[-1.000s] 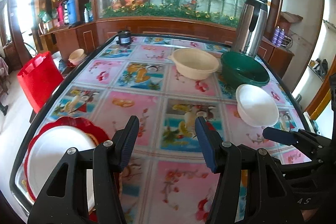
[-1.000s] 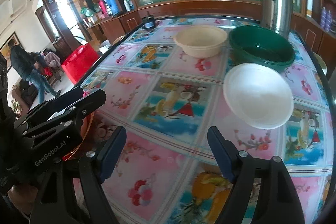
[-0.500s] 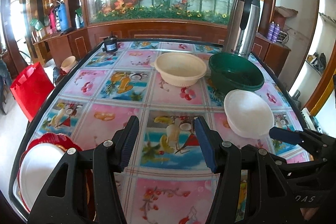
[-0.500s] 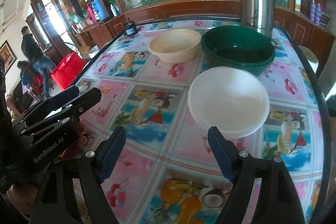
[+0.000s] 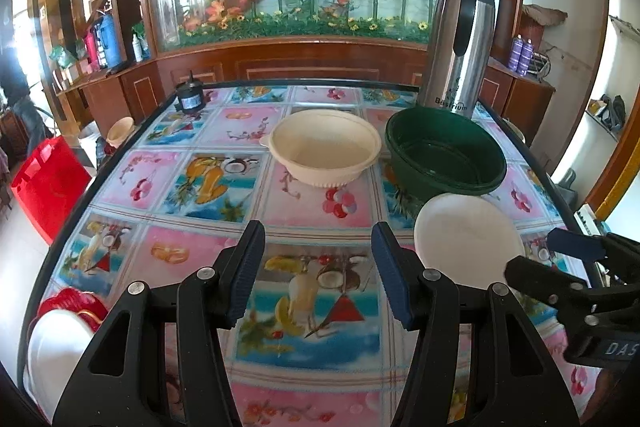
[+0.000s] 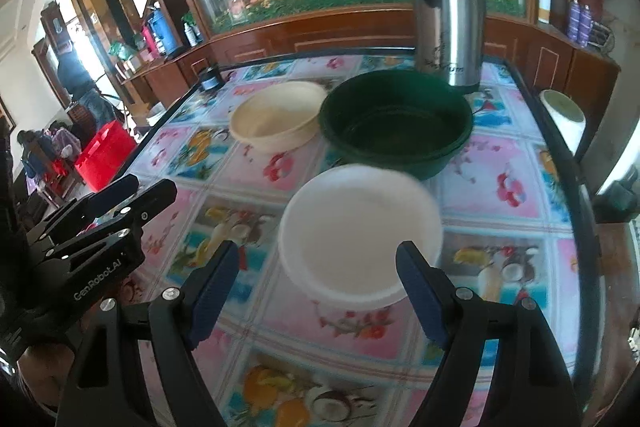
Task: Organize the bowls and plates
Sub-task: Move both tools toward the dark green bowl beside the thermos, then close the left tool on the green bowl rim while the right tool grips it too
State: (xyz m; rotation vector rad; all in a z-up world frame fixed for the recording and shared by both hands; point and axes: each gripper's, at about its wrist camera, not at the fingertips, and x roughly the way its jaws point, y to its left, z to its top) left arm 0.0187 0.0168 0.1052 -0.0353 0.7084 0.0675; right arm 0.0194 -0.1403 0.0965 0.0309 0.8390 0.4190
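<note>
A steel flask [image 5: 456, 43] is standing at the upper right of the left wrist view, right behind a dark green bowl [image 5: 444, 157]. The cream bowl [image 5: 324, 147] is sitting just left of the green one, near the centre. In front of the green bowl, at the right of the frame, a white bowl [image 5: 466, 239] is resting on the patterned counter [image 5: 200, 187], its near edge tucked behind the right gripper [image 5: 560, 259]. A small black jar [image 5: 191, 97] is sitting at the counter's far left corner.

The left gripper [image 5: 318, 267] is hanging with its jaws parted over bare counter, nothing between them. In the right wrist view the right gripper's [image 6: 318, 291] jaws are standing wide with the white bowl [image 6: 360, 231] just beyond them, possibly partly between the tips; blur makes contact hard to judge.

At the lower left of the left wrist view, a white plate on a red plate [image 5: 74, 307] is lying against the counter's dark rim, mostly cut off by the gripper. Open counter is stretching across the left half.
</note>
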